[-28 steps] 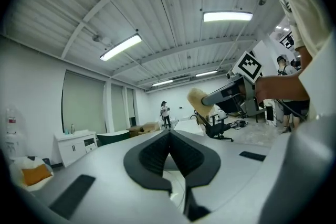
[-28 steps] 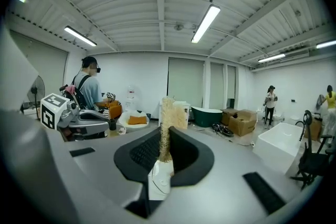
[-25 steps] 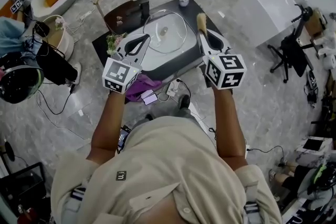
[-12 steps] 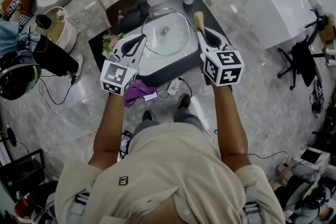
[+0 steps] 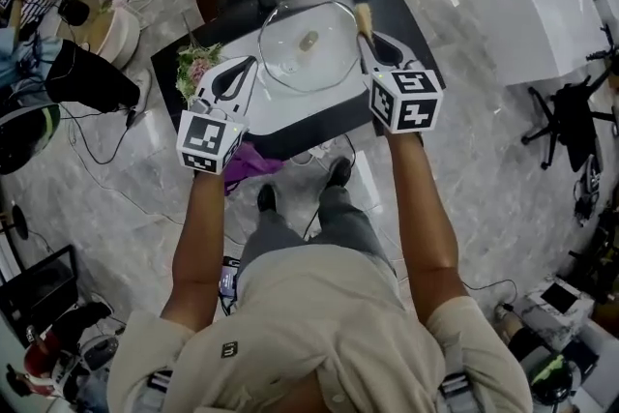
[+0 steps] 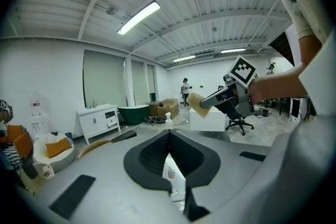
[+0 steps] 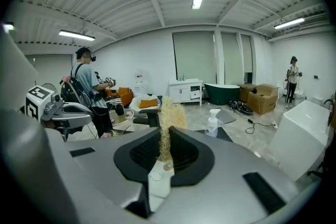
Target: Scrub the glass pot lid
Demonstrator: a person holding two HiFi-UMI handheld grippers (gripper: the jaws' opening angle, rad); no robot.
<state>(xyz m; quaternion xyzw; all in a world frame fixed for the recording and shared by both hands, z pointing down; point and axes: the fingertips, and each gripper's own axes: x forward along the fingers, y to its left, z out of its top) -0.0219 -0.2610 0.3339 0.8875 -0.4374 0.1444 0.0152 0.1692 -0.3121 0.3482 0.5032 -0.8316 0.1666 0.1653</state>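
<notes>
My left tongs [image 5: 250, 66] and right tongs [image 5: 365, 36] are pale grey with black pads, each bearing a white cube [image 5: 209, 140] with black square markers. The sponge [image 5: 363, 14] is straw-yellow, the pot lid [image 5: 308, 48] clear glass, the mat [image 5: 290, 109] white, the table [image 5: 418, 14] black, the cloth [image 5: 247, 167] purple.

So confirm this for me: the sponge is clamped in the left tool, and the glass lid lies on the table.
One thing is wrong: the sponge is clamped in the right tool, not the left tool, whose jaws are shut on nothing. The right gripper view shows it. The glass lid does lie on the table.
</notes>
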